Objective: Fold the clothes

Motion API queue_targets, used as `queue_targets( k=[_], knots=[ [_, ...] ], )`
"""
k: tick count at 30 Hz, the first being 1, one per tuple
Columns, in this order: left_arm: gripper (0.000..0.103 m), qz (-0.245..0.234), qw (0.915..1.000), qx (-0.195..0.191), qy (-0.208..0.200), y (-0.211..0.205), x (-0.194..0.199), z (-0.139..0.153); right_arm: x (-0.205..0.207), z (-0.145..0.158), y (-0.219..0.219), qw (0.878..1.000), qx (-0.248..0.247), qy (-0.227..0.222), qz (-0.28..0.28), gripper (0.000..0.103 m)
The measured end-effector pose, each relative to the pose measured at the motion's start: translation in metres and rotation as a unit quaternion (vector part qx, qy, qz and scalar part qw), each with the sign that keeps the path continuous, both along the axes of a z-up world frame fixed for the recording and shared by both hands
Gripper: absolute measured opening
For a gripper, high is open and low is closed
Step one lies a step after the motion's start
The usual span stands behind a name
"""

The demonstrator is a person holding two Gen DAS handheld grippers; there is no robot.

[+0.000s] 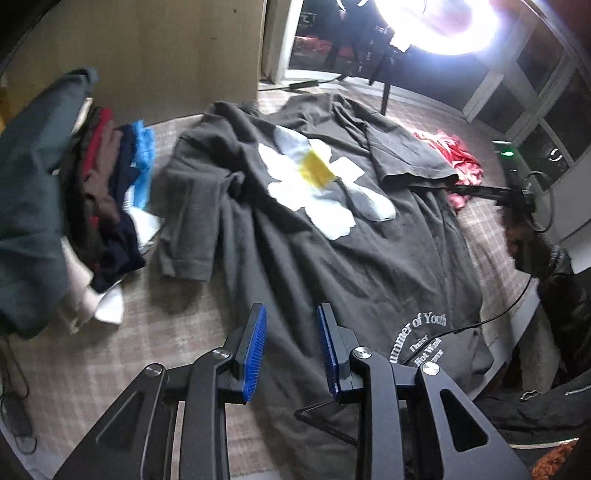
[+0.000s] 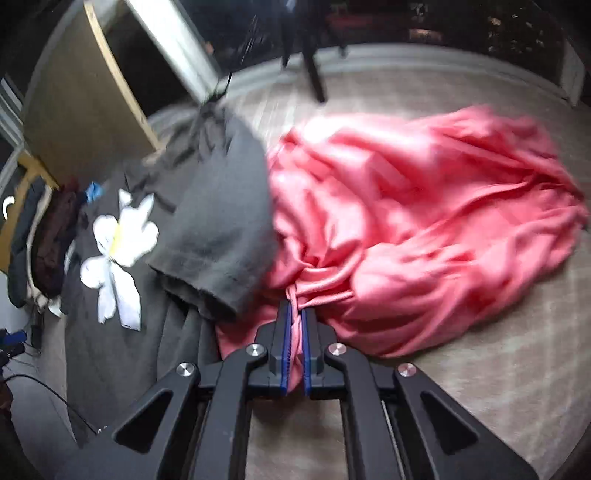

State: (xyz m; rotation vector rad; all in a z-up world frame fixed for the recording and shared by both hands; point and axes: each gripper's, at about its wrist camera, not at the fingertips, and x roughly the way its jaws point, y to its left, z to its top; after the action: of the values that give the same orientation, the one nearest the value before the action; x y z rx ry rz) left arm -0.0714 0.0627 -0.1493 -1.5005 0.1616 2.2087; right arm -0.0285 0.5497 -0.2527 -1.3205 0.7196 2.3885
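Observation:
A dark grey T-shirt point(image 1: 303, 236) with a white and yellow flower print lies spread on the carpet; it also shows in the right wrist view point(image 2: 110, 332). My left gripper point(image 1: 291, 314) is open and empty, hovering over the shirt's lower hem. My right gripper point(image 2: 295, 317) is shut on a pink garment point(image 2: 424, 229), pinching a bunched fold at its near edge. The pink garment lies crumpled to the right of the shirt, partly under the shirt's sleeve point(image 2: 221, 236). In the left wrist view the right gripper point(image 1: 469, 190) reaches in beside the pink garment point(image 1: 461, 162).
A pile of clothes point(image 1: 74, 206) sits left of the shirt. A wooden cabinet point(image 1: 159, 55) stands behind. A bright ring light point(image 1: 436, 26) on a stand is at the back by the windows. A black cable point(image 1: 491, 321) runs over the shirt's right corner.

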Motion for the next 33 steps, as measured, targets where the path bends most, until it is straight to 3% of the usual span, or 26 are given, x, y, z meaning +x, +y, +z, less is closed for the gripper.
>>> queue_targets(
  k=[4,8,10,13,15,16,17,19,21,24,28,33],
  knots=[
    [0.027,0.017,0.9997,-0.011,0.012,-0.009,0.013,0.008,0.061,0.053,0.023,0.997,0.056,0.031,-0.047,0.004],
    [0.027,0.033,0.999,-0.017,0.025,-0.014,0.029,0.015,0.133,0.101,0.05,0.983,0.15,0.004,-0.109,0.004],
    [0.027,0.039,0.9986,-0.021,0.03,-0.015,0.036,0.017,0.166,0.11,0.07,0.977,0.159,-0.012,-0.144,0.004],
    [0.027,0.048,0.9982,-0.019,0.028,-0.016,0.05,0.016,0.181,0.098,0.084,0.97,0.167,-0.101,-0.146,0.008],
    [0.027,0.051,0.9982,-0.021,0.023,-0.015,0.066,0.012,0.194,0.099,0.069,0.953,0.224,-0.142,-0.145,0.014],
    [0.027,0.051,0.9983,-0.024,0.018,-0.015,0.077,0.008,0.2,0.104,0.055,0.959,0.219,-0.121,-0.132,0.027],
    [0.027,0.05,0.9983,-0.027,0.013,-0.015,0.088,0.005,0.207,0.11,0.04,0.965,0.212,-0.096,-0.118,0.047],
    [0.03,0.049,0.9983,-0.032,0.003,-0.014,0.11,-0.003,0.208,0.109,0.006,0.986,0.151,-0.039,-0.068,0.063],
    [0.032,0.048,0.9981,-0.038,-0.006,-0.013,0.132,-0.01,0.2,0.098,-0.034,0.998,0.064,0.012,0.001,0.063],
    [0.032,0.052,0.9964,-0.056,-0.037,-0.014,0.166,-0.034,0.175,0.064,-0.096,0.996,-0.025,0.023,0.088,0.063],
    [0.032,0.072,0.9917,-0.074,-0.076,-0.023,0.188,-0.066,0.157,0.03,-0.17,0.982,-0.057,-0.003,0.179,0.063],
    [0.032,0.066,0.9883,-0.106,-0.087,-0.023,0.186,-0.097,0.153,0.021,-0.206,0.978,-0.034,-0.02,0.207,0.063]
  ],
)
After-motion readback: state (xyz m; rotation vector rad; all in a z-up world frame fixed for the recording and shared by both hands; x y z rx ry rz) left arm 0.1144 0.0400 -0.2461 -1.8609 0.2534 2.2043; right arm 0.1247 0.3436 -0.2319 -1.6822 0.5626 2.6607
